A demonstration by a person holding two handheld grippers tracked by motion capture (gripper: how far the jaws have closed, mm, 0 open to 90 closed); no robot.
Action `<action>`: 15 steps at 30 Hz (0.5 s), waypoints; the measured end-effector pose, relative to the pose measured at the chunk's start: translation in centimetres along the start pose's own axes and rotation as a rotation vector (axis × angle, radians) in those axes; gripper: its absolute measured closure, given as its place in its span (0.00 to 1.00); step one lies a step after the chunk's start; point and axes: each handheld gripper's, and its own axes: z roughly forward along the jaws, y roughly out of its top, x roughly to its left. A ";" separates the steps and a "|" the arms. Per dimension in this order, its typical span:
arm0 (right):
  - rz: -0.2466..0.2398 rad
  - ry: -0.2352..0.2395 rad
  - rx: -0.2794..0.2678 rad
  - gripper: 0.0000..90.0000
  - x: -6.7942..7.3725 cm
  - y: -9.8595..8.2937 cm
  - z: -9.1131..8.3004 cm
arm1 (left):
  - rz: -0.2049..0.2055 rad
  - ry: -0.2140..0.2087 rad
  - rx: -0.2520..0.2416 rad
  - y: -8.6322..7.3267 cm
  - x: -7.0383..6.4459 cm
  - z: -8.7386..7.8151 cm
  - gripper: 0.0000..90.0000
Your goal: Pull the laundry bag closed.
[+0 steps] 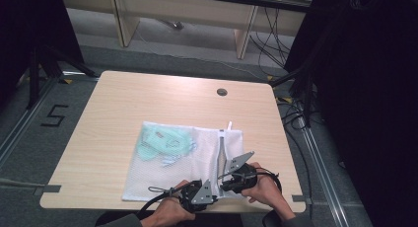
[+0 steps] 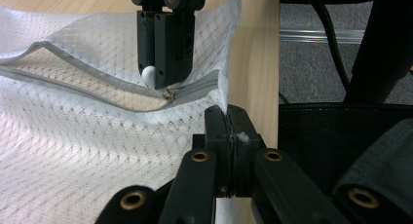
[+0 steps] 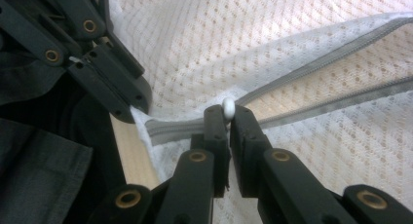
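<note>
A white mesh laundry bag (image 1: 197,160) lies flat on the table with a mint green garment (image 1: 162,142) inside it. Its grey zipper (image 1: 223,153) runs along the bag's right end and stands mostly open. At the front edge, my left gripper (image 1: 211,193) (image 2: 228,119) is shut on the bag's corner (image 2: 221,87), next to the zipper's end. My right gripper (image 1: 227,178) (image 3: 229,114) is shut on the white zipper pull (image 3: 228,106) (image 2: 148,75), with the slider close to that corner. In the right gripper view, the left gripper (image 3: 139,104) sits just left of the pull.
The wooden table (image 1: 148,96) has a round grommet hole (image 1: 222,92) at the back. Its front edge (image 2: 255,63) runs right beside both grippers. A floor mark "5" (image 1: 54,116) lies to the left, and black stands and cables (image 1: 296,103) are to the right.
</note>
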 end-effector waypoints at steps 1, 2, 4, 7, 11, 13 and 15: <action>0.002 0.000 0.002 0.96 0.0 0.0 0.0 | 0.002 0.004 -0.002 0.0 0.0 0.0 0.99; -0.001 -0.004 0.000 0.96 -0.2 0.0 0.0 | 0.001 0.004 -0.002 0.0 0.0 0.0 0.99; -0.006 -0.010 -0.006 0.96 -0.4 0.0 0.0 | 0.006 0.005 -0.005 0.0 0.0 0.0 0.99; -0.003 -0.007 0.000 0.96 -0.4 0.1 0.0 | -0.005 0.005 -0.012 0.0 0.0 0.0 0.99; -0.001 -0.017 -0.004 0.96 -0.6 0.2 0.1 | -0.013 0.003 -0.013 0.0 -0.1 0.0 0.99; -0.003 -0.016 -0.002 0.96 -0.7 0.2 0.0 | -0.003 0.006 -0.007 0.0 0.0 0.0 0.99; -0.029 -0.023 -0.008 0.96 -0.9 0.3 0.1 | -0.003 0.006 -0.007 0.0 0.0 -0.1 0.99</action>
